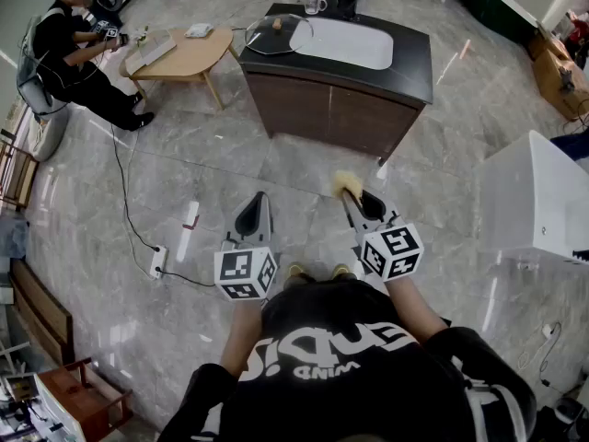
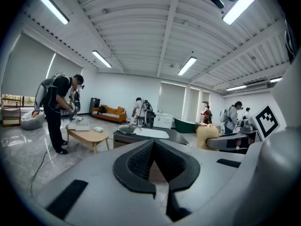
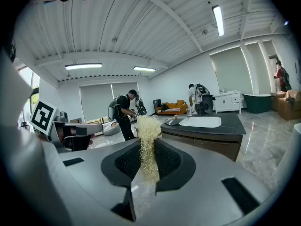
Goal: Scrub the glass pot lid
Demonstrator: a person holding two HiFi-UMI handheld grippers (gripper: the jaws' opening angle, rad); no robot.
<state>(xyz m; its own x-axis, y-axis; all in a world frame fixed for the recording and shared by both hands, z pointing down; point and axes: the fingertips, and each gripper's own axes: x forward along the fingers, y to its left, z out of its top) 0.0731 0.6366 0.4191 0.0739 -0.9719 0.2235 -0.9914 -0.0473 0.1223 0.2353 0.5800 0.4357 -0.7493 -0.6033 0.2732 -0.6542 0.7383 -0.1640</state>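
Head view: we judge the glass pot lid (image 1: 276,35) fragile, slippery, best held by its knob (image 1: 276,24); left gripper (image 1: 258,201) closed empty, right gripper (image 1: 354,197) clamps scrubber (image 1: 347,183).

1 lid (image 1: 276,37), 1 scrubber (image 1: 347,184)

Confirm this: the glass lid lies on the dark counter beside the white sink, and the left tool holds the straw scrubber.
Wrong tool: the right tool holds the straw scrubber, as the right gripper view shows. The glass lid does lie on the dark counter beside the white sink.
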